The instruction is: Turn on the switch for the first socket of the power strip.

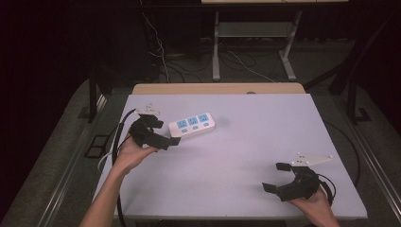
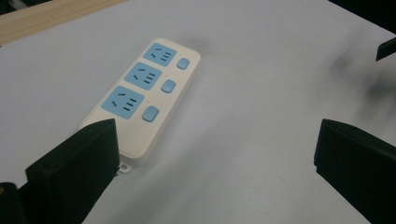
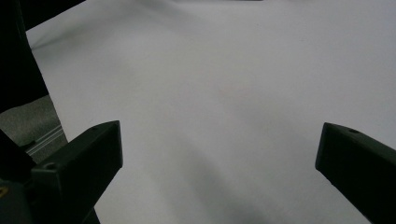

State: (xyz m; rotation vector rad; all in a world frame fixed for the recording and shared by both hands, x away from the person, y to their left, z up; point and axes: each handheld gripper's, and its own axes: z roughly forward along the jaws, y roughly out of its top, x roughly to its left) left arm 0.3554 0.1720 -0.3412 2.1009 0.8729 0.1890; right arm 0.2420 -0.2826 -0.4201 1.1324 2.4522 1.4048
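Presently, the items at the table stood as follows:

- Power strip [image 1: 192, 125]: white body with three blue sockets, each with a blue switch beside it. It lay flat on the white table top [image 1: 246, 142], in the far-left part, well clear of every edge. In the left gripper view the strip [image 2: 140, 98] ran away from the camera, its near end just behind the left-hand jaw. No cord could be made out on it.
- Left gripper [image 1: 165, 140]: held in the person's left hand [image 1: 130, 153], at the near-left end of the strip. Jaws were spread wide with nothing between them. One jaw sat at the strip's end; whether it touched the casing could not be told. The other jaw stood over bare table to the right.
- Right gripper [image 1: 276, 177]: held in the person's right hand [image 1: 314, 203] at the near-right corner of the table, well apart from the strip. Jaws were likewise spread wide and empty, over bare table.
- Step in hand, as judged: the approach to the strip by the left gripper, no grasp made yet.
- Next move, as judged: the left gripper would need shifting sideways so that the strip's narrow end lay between both jaws, then closing across its width. The casing looked smooth and rigid, so a square, centred bite would guard against it pivoting or slipping out.
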